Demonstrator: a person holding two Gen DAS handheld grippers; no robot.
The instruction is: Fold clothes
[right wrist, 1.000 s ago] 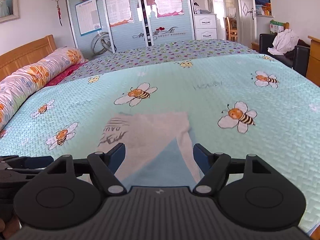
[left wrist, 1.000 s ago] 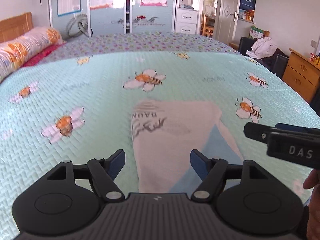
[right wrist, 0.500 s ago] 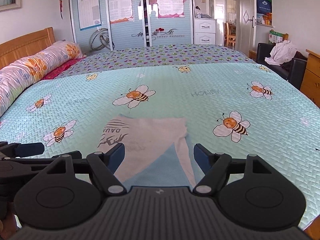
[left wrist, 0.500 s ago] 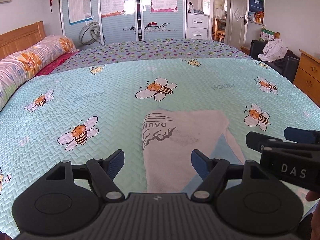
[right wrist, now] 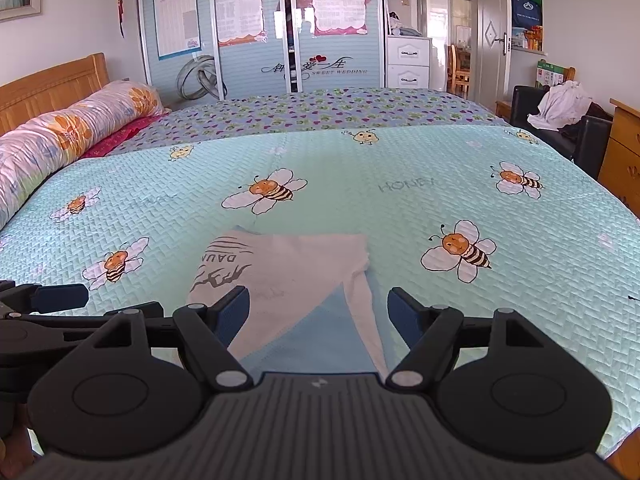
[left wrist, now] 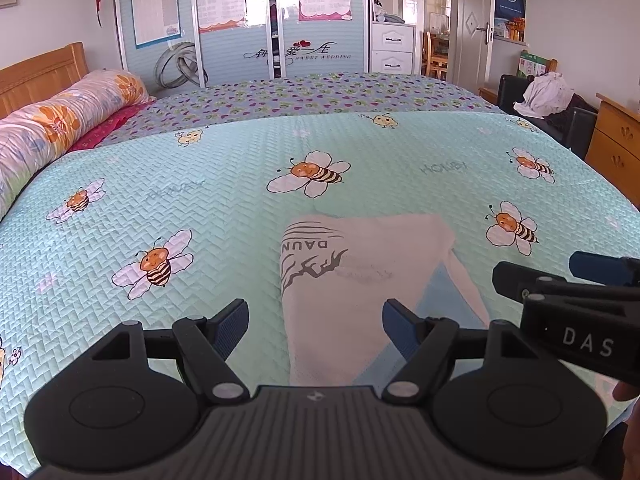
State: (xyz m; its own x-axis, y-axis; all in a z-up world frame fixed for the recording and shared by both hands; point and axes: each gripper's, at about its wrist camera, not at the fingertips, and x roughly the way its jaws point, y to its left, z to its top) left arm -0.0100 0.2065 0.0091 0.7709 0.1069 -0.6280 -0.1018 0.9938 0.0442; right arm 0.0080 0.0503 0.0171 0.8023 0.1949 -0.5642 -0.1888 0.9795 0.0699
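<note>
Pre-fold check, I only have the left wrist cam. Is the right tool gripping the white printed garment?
Observer: No. The right wrist view shows the right tool open, with nothing between its pads. The white printed garment lies flat on the bee-print quilt.
Operator: The blue layer is half hidden here. What shape is it?
Observer: The light blue fabric layer is a triangle between the white flap and a narrow white strip, widening toward the tool.

Bright, even daylight, glare on the wardrobe doors point(left wrist: 240, 20); sharp focus, fisheye bending at edges.
</note>
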